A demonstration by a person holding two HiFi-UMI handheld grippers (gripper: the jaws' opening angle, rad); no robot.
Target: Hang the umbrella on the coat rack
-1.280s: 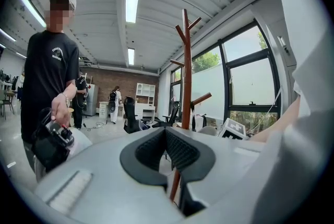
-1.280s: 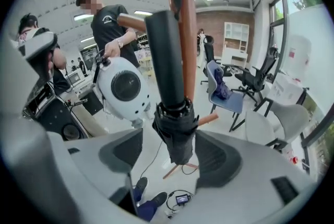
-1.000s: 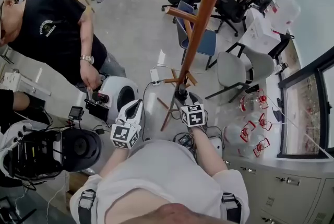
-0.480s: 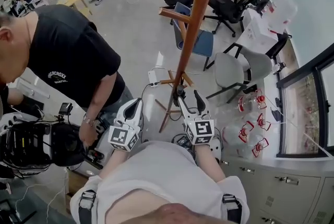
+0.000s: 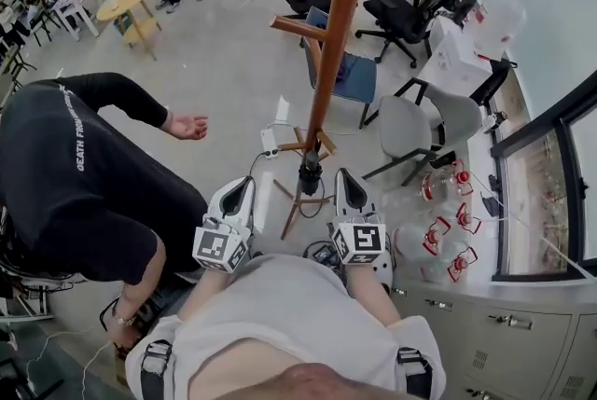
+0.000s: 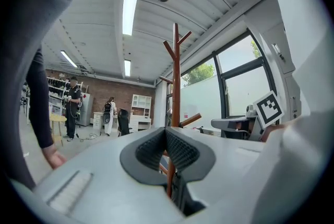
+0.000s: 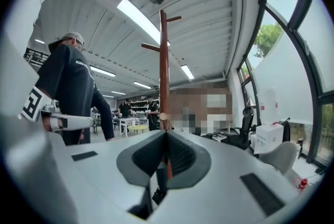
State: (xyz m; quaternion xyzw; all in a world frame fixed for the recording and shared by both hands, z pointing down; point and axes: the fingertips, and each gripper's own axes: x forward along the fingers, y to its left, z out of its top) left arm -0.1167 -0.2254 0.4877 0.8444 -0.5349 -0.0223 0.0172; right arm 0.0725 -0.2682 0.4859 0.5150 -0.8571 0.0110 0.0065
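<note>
Two grippers show at the near edge of the head view, the left gripper [image 5: 240, 188] and the right gripper [image 5: 347, 177], both short of the coat rack [image 5: 328, 62]. The umbrella [image 5: 310, 172], a small dark folded shape, lies against the rack low down. It sits just under a short low peg [image 5: 300, 145], between and just beyond the two grippers. It is judged to hang there, though how it is caught cannot be made out. Should it be held only at the peg's tip, it could slide off and drop to the floor [image 5: 233, 44]. A bystander [image 5: 84, 174] in black is bent close on the left, so the rack could be knocked.

In the left gripper view the jaws are shut together with nothing between them, and the rack is seen beyond.

In the right gripper view the jaws are likewise closed and empty. The dark umbrella is seen below them beside the rack. It could be nudged loose by a forward swing of either closed claw.
</note>
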